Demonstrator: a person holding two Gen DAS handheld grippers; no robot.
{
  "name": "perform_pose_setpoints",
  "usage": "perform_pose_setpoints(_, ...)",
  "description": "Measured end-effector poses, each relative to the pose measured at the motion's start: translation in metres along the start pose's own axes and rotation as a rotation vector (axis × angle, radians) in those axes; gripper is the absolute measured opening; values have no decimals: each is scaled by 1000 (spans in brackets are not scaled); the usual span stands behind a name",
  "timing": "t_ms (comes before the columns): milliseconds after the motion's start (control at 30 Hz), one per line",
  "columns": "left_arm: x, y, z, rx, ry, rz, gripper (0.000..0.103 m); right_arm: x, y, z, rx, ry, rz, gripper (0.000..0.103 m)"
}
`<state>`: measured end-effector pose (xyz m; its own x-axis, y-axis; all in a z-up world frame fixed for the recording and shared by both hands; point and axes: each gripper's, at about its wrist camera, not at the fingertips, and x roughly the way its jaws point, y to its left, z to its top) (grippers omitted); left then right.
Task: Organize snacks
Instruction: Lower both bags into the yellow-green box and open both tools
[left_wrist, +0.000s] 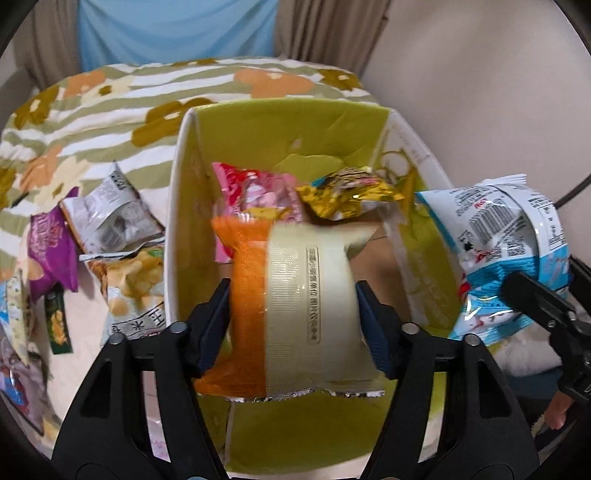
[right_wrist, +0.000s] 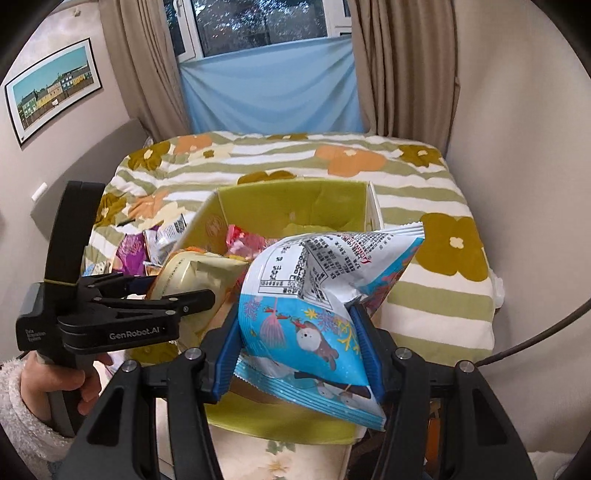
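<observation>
**Two packets over the box**

We hold an orange-and-cream packet (left_wrist: 291, 295) between the left gripper (left_wrist: 291, 314) pads, above the green-lined box (left_wrist: 258, 122). Inside it lie a pink packet (left_wrist: 255, 188) and a gold one (left_wrist: 343, 195). Our right gripper (right_wrist: 299, 354) clamps a blue packet (right_wrist: 314, 317) over the box's near edge.

Left gripper (left_wrist: 291, 295) points steeply down, fingers (left_wrist: 216, 314) spread on either side of the orange-and-cream packet (left_wrist: 306, 258); we can't tell if they press it. Left hand (right_wrist: 70, 384), in a fluffy white sleeve (right_wrist: 18, 406), grips its handle. Right gripper (right_wrist: 297, 325) tilts down, fingers pinching the blue packet (right_wrist: 332, 266).
</observation>
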<state>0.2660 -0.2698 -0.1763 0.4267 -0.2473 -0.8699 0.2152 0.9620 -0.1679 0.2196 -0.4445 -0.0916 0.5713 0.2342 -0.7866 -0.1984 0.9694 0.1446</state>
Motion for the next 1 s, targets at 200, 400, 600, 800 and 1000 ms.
perform_pose_setpoints(200,-11,17,-3,-61,-26,24,97,9,1,1,-46,3,36,53)
perform_pose_setpoints(400,-34,33,-16,-100,-50,32,97,14,6,2,-62,8,84,54)
perform_pose_setpoints(600,-46,38,-23,-123,-67,94,97,34,10,8,-73,46,116,54)
perform_pose_setpoints(800,-50,43,-29,-146,-62,110,97,56,12,5,-74,102,133,72)
perform_pose_setpoints(1000,-49,44,-39,-165,-49,103,97,53,8,-10,-69,102,108,99)
